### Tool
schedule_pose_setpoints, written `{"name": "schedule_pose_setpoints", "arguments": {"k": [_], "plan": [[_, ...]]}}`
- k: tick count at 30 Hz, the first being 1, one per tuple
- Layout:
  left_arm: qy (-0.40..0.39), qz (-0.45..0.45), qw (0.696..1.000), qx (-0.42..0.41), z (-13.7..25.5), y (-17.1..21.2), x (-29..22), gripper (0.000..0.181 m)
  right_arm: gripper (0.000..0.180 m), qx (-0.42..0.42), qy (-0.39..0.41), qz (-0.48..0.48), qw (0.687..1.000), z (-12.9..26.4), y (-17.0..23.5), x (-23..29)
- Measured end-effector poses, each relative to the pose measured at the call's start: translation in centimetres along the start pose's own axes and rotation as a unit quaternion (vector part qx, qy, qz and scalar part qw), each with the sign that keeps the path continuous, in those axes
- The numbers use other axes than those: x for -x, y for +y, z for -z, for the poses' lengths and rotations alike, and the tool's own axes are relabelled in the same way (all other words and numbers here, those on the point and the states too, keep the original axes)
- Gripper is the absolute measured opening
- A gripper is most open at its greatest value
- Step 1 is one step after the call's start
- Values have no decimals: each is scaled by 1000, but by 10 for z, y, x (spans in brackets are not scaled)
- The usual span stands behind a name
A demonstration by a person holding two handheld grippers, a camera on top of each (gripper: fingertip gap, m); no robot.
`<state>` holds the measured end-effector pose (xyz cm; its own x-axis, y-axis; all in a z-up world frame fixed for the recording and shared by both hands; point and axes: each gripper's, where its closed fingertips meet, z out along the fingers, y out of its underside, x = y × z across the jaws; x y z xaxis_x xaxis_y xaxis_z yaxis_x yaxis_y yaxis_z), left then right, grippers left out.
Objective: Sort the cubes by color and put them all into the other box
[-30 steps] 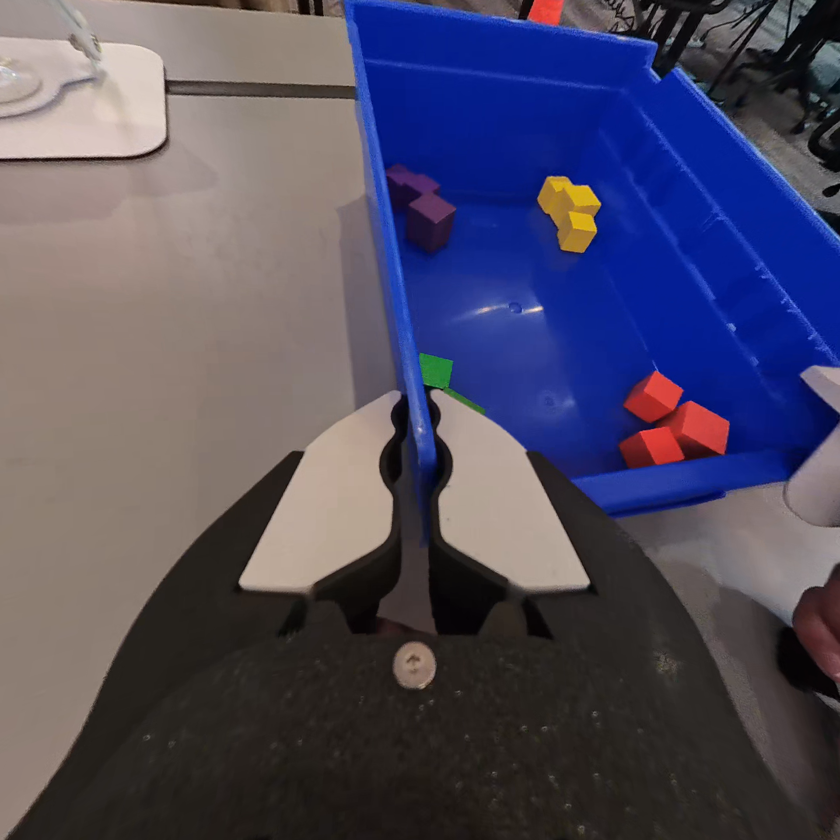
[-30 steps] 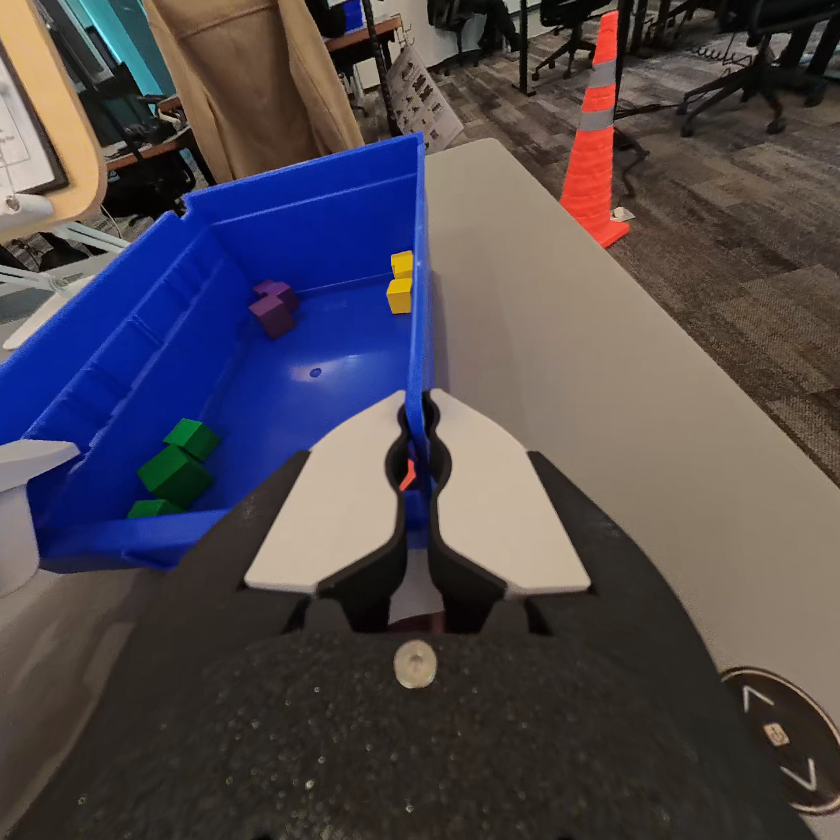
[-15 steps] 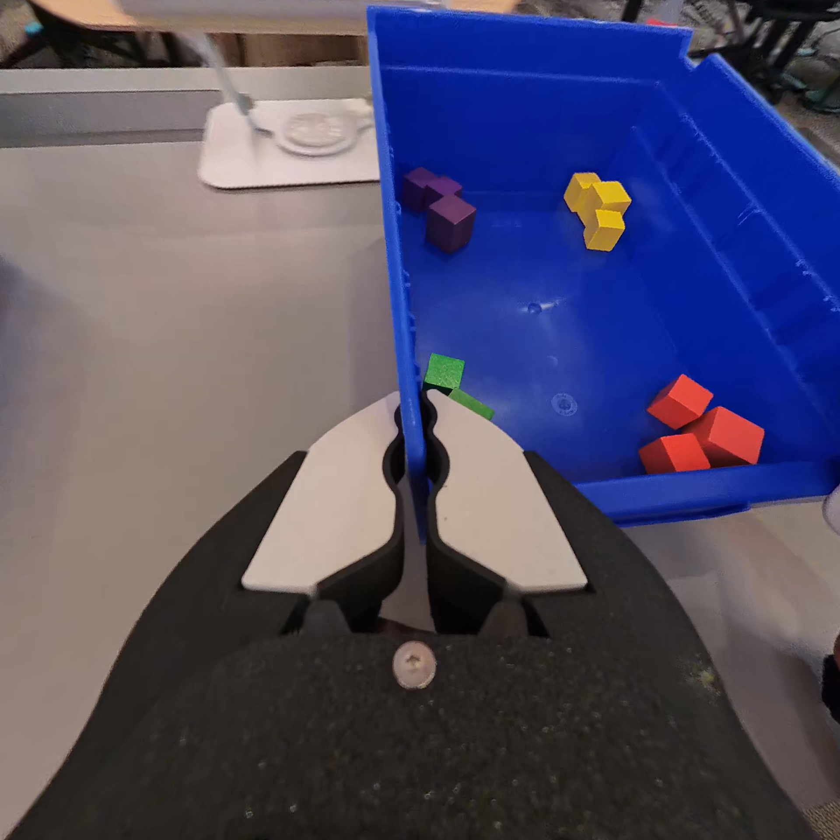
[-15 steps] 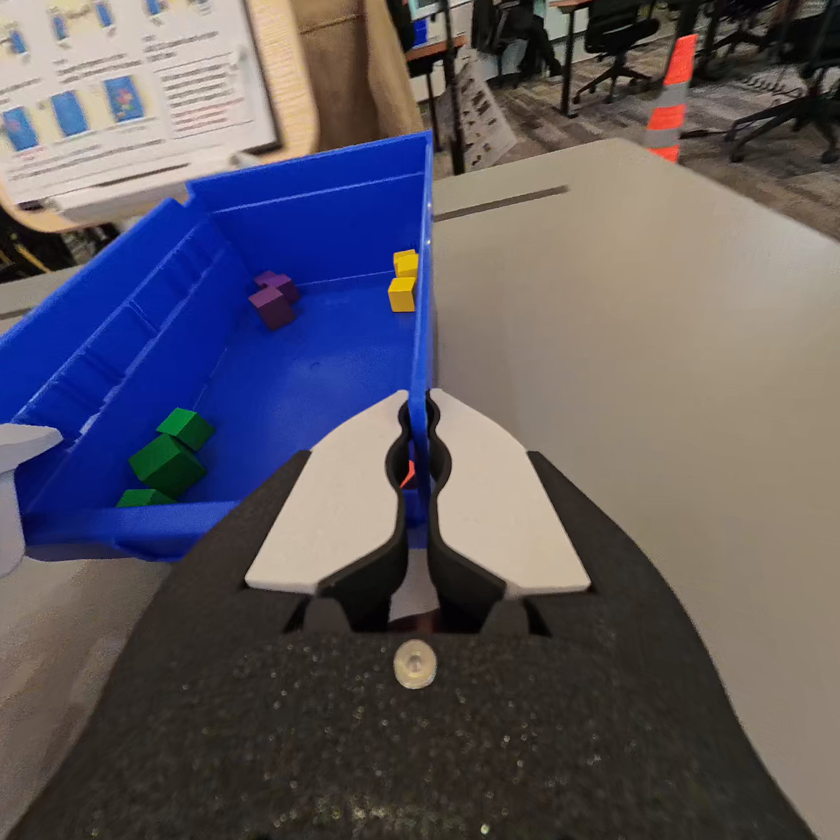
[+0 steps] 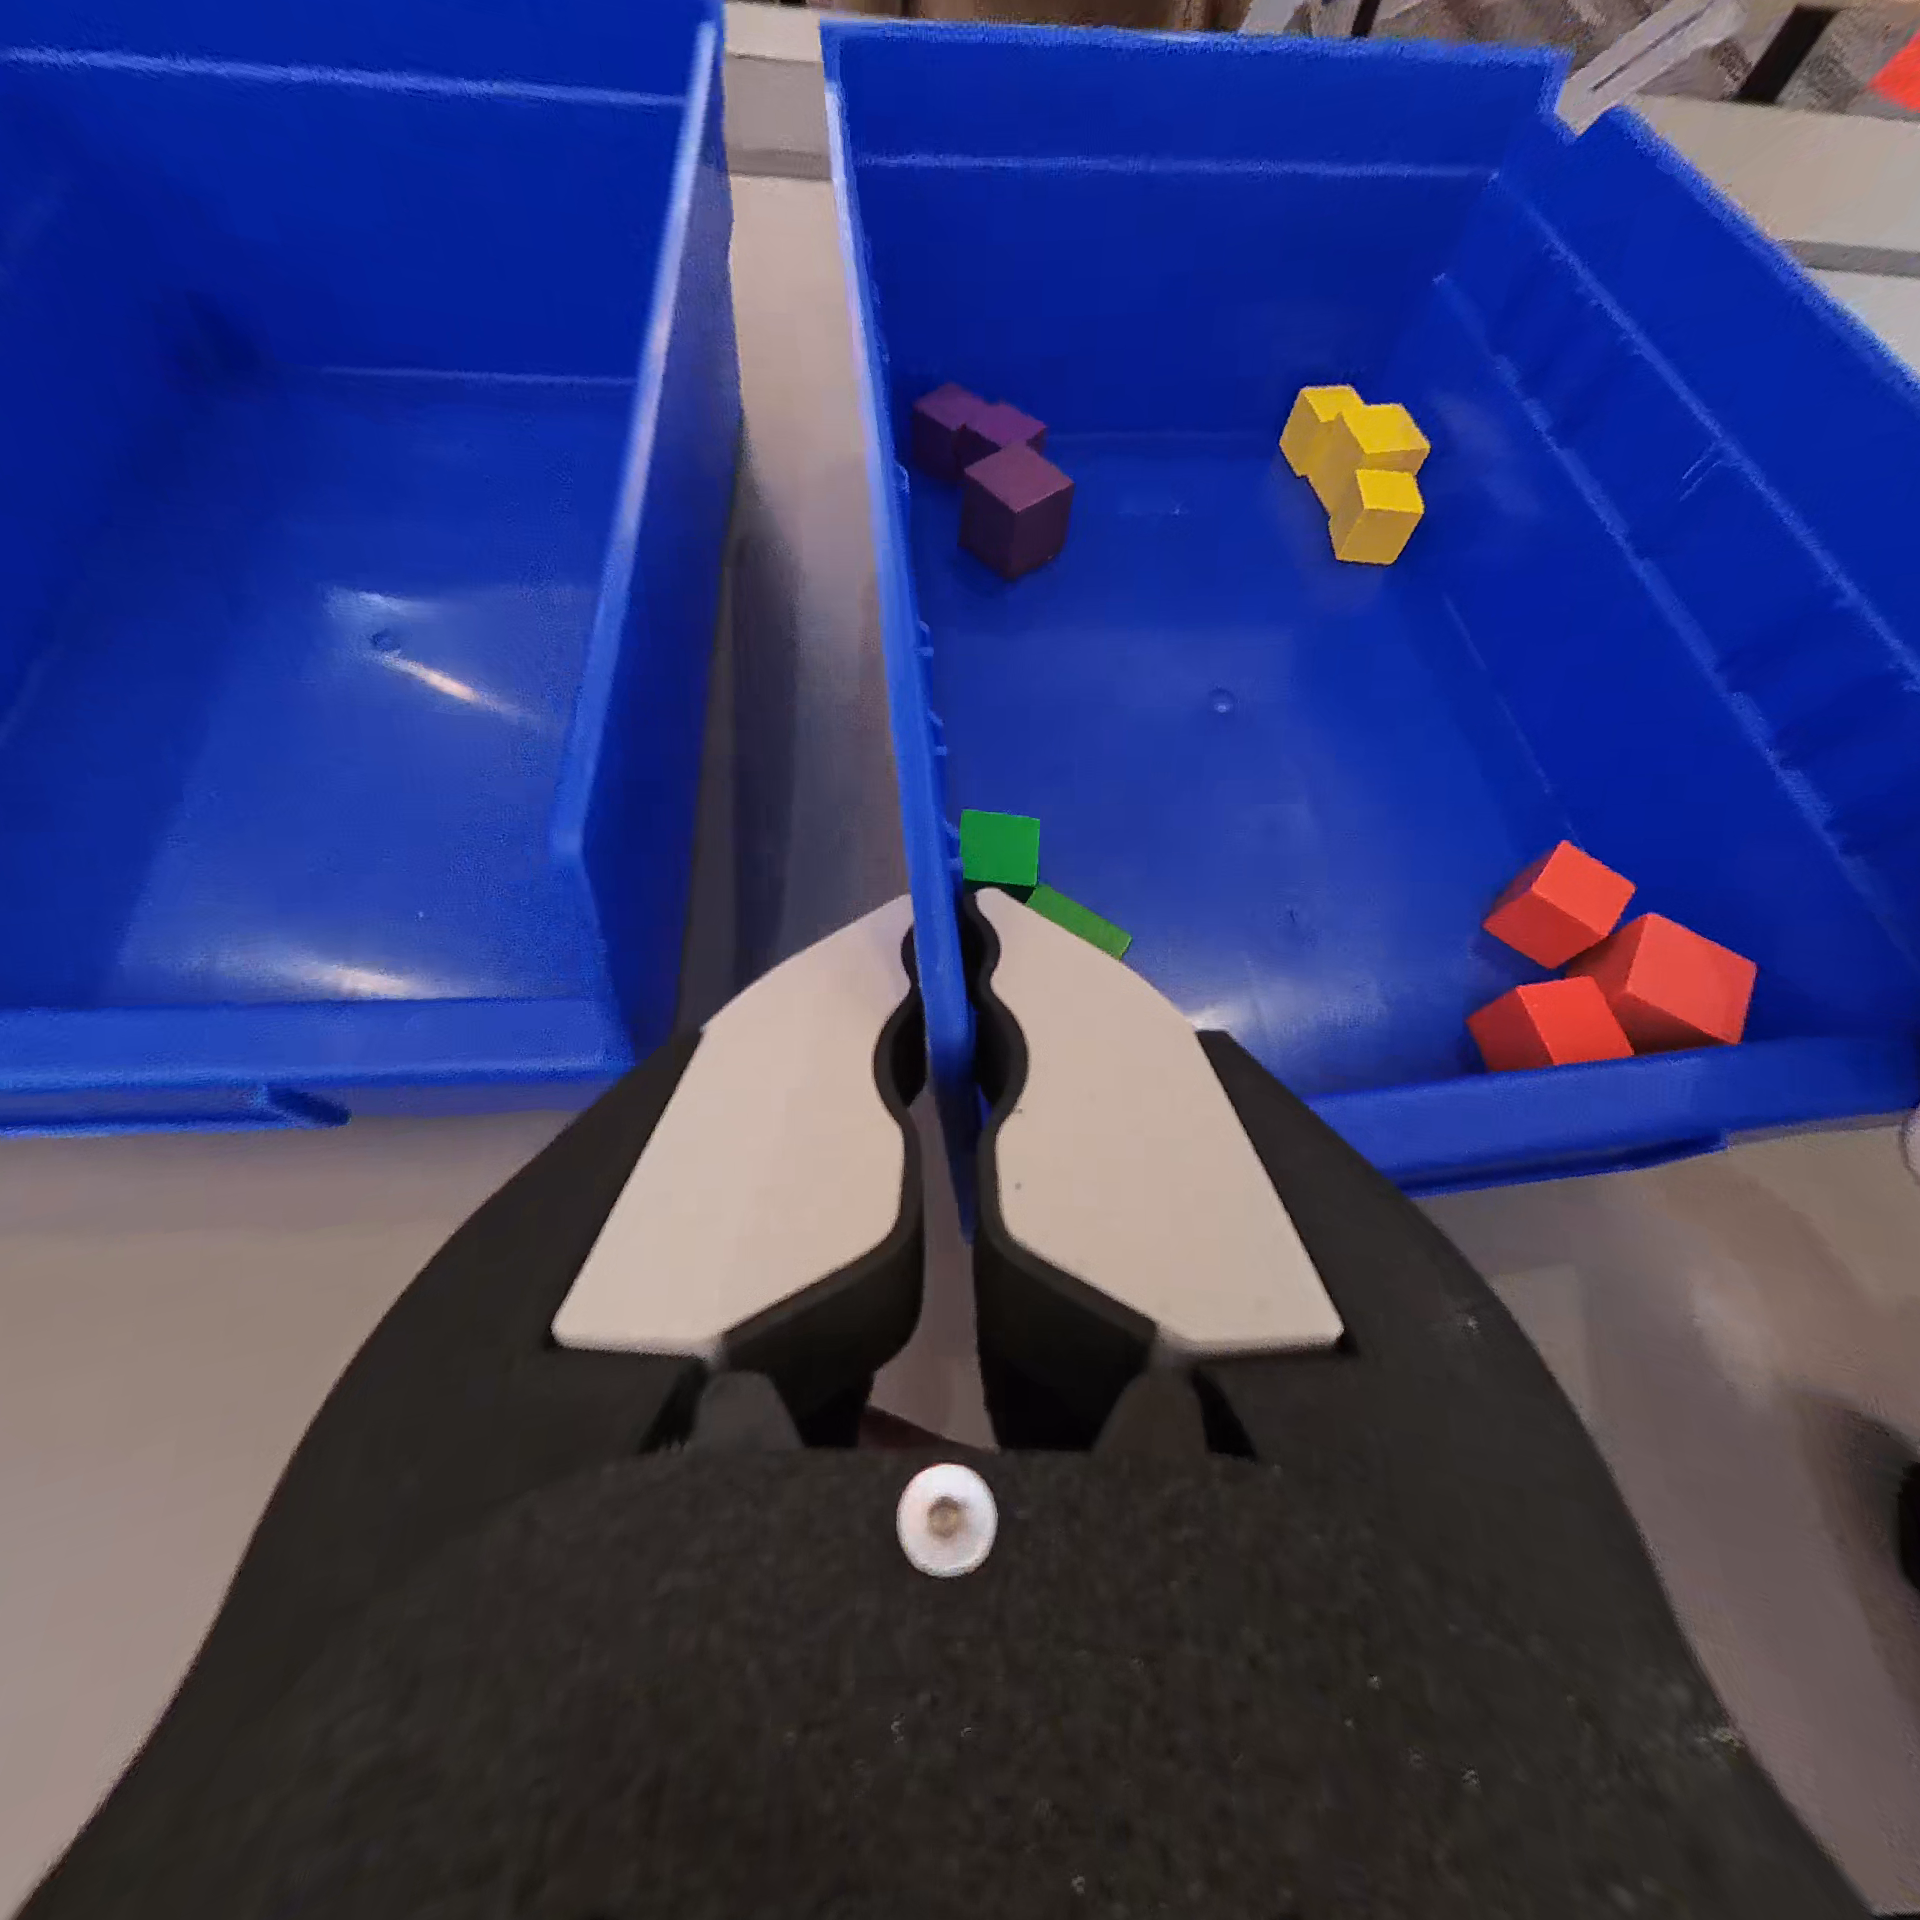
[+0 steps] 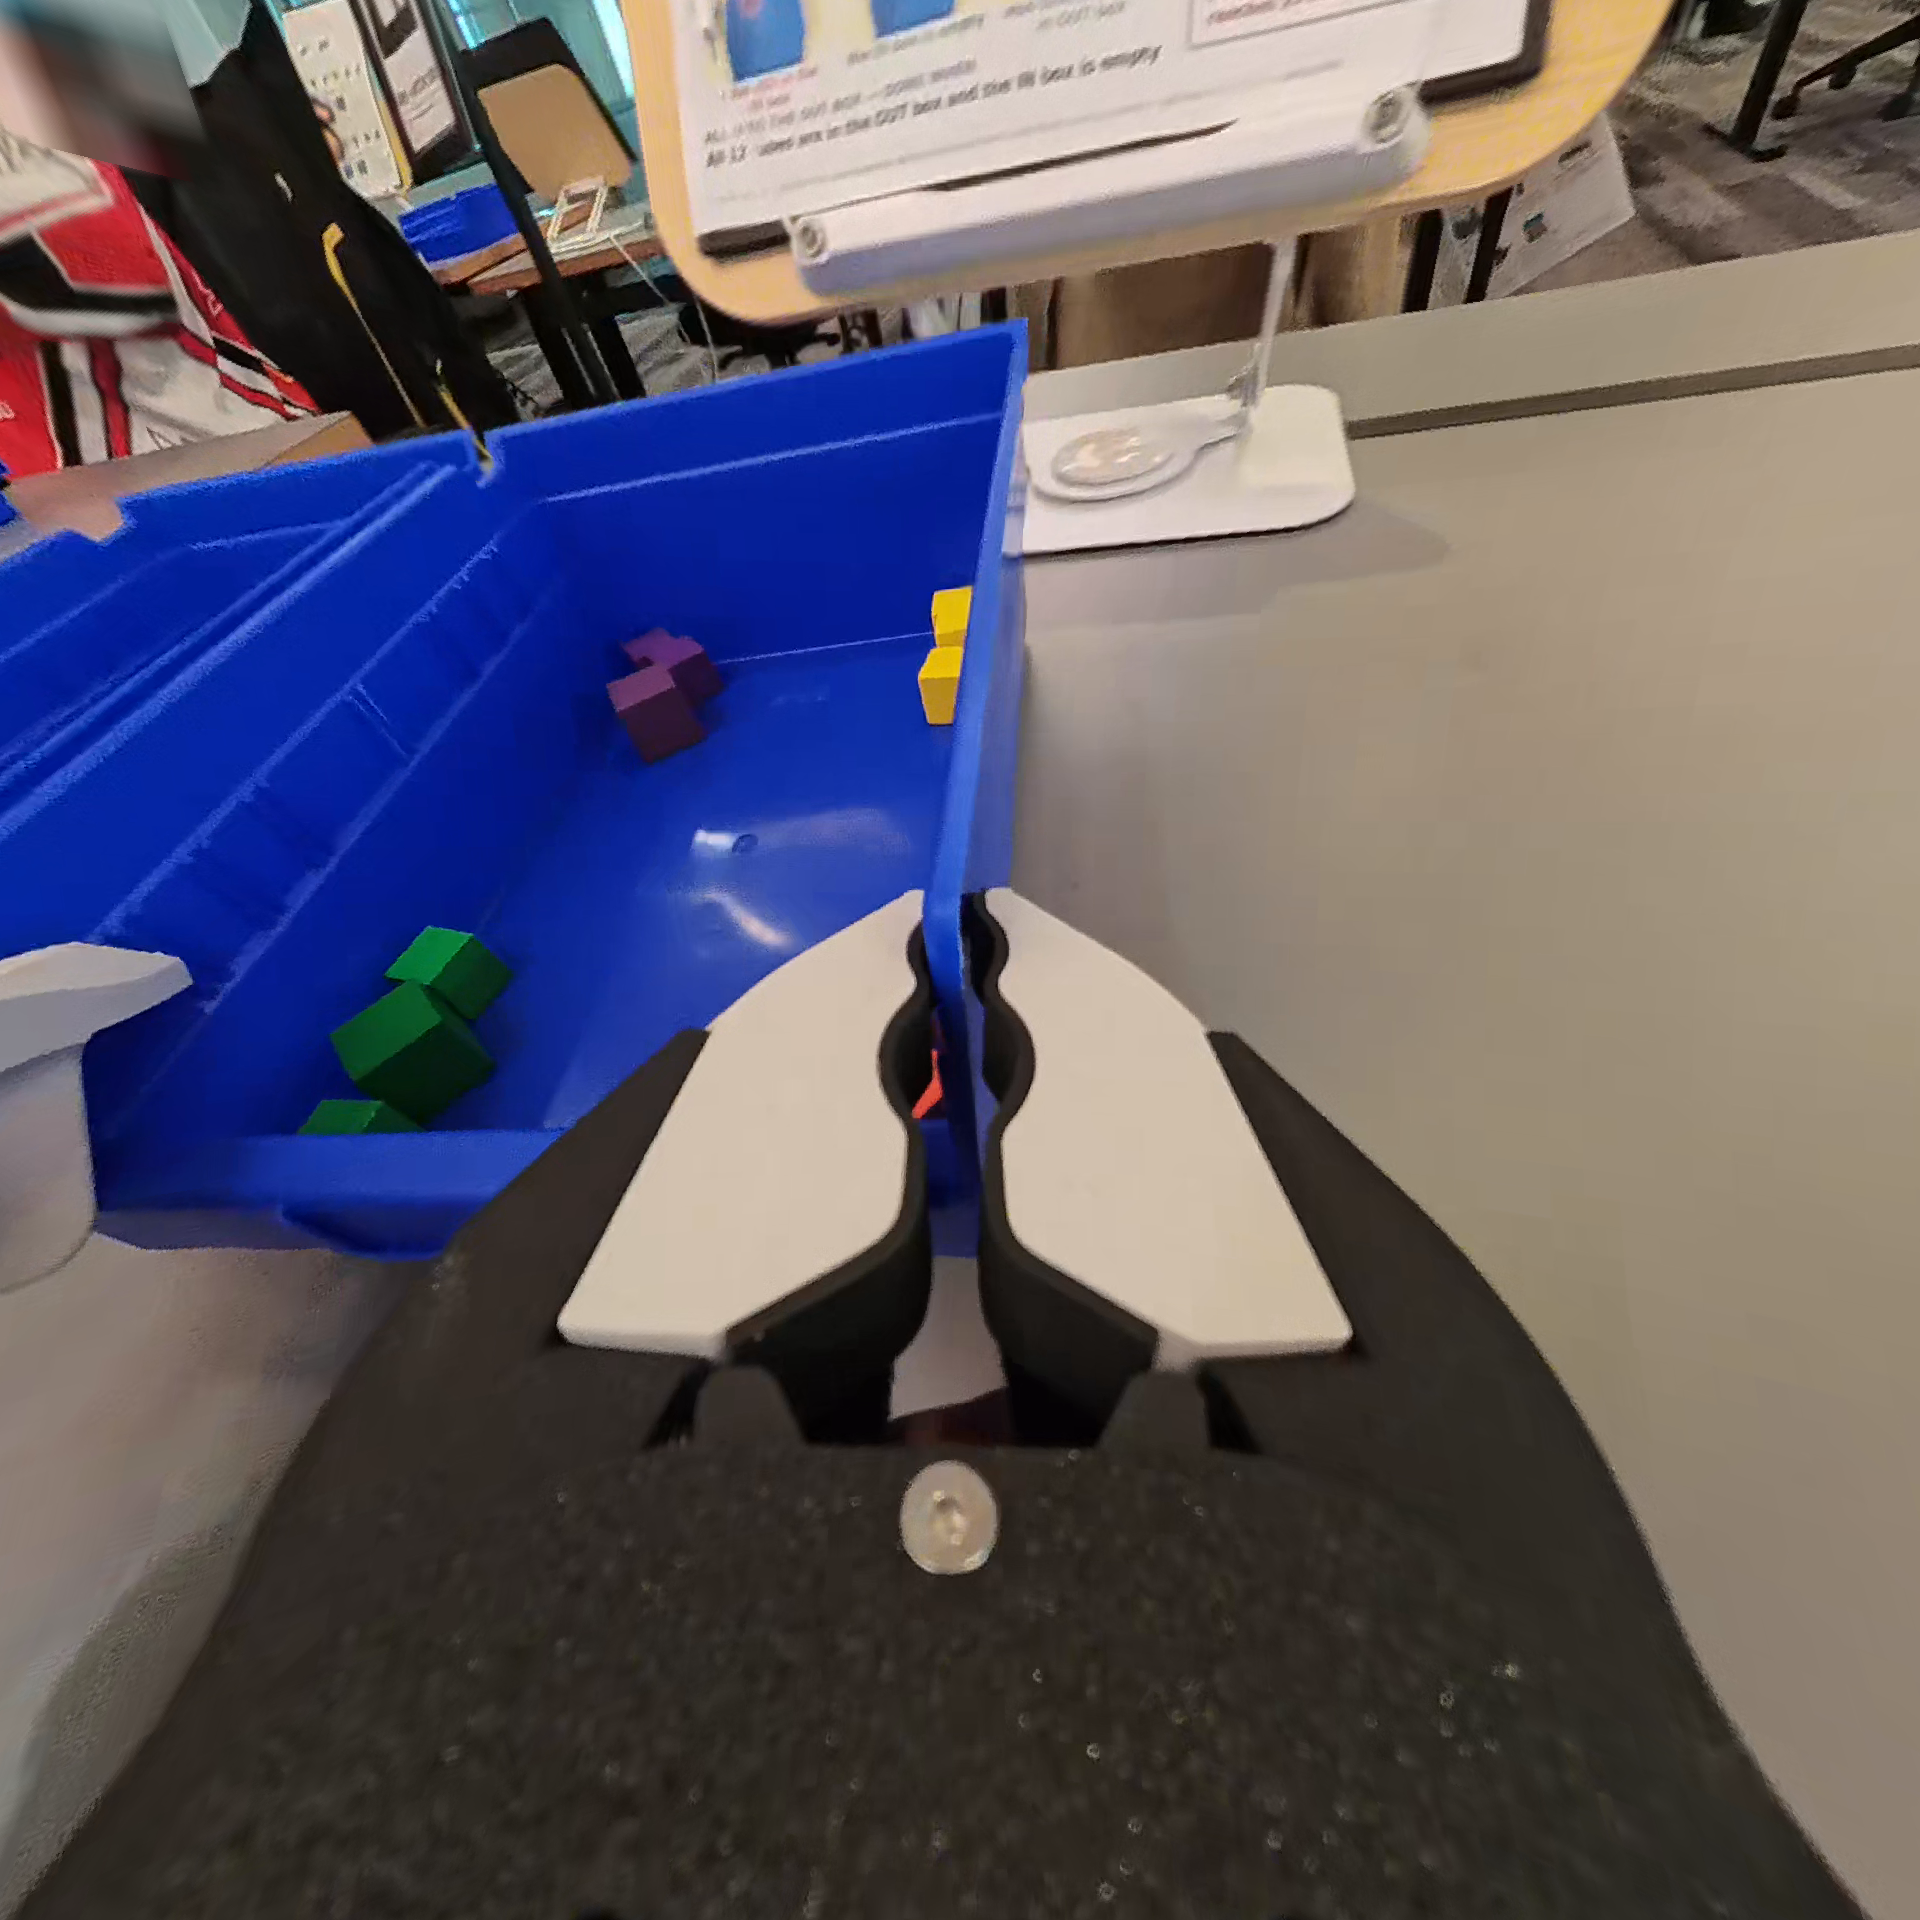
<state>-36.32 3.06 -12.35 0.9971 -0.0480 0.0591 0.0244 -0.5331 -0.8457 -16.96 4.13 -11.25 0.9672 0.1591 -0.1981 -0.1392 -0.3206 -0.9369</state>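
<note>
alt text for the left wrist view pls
The left gripper is clamped on the side wall of a blue box holding purple cubes, yellow cubes, green cubes and red cubes in separate clusters. An empty blue box sits beside it.

This looks like an office or lab space set up for demonstrations. A grey table [image 6: 1558, 831] fills the near ground, and at its far edge a printed instruction sheet sits on a tan board [image 6: 1091, 125] held by a white stand [image 6: 1195, 468]. Beyond it, patterned carpet tiles [image 6: 1766, 135], dark desk and chair legs and further posters show. At far left a person in a red and white top [image 6: 94, 312] stands by.
</note>
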Motion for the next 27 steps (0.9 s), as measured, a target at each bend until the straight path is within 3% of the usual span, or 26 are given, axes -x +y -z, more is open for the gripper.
{"name": "schedule_pose_setpoints", "arguments": {"k": [6, 8, 9, 10, 12, 14, 17, 22, 27], "plan": [[6, 9, 1000, -12, -5, 3, 6, 9, 4, 7, -5, -3, 1000, -6, 8, 5], [22, 4, 1000, -2, -2, 5, 3, 66, 14, 8, -39, -14, 999, -5, 8, 9], [29, -5, 1000, 3, 6, 8, 3, 73, 37, 6, -46, -14, 999, -2, 7, 7], [40, -13, 999, 0, 19, 10, 3, 72, 50, 2, -52, -9, 999, 5, 6, 4], [63, -17, 998, -26, 55, 15, 8, 69, 57, -2, -77, 0, 997, 28, 8, -3], [64, -16, 997, -52, 92, 25, 29, 63, 58, -32, -106, 6, 994, 59, 5, -12], [-15, -7, 996, -87, 120, 31, 103, 54, 52, -79, -142, -8, 987, 100, 0, -21], [-123, 30, 990, -68, 88, 13, 227, 62, 45, -72, -289, -28, 954, 143, 10, 29], [-51, 65, 995, -58, 35, -23, 248, 64, 44, -17, -366, 30, 930, 161, 53, 89]]}}
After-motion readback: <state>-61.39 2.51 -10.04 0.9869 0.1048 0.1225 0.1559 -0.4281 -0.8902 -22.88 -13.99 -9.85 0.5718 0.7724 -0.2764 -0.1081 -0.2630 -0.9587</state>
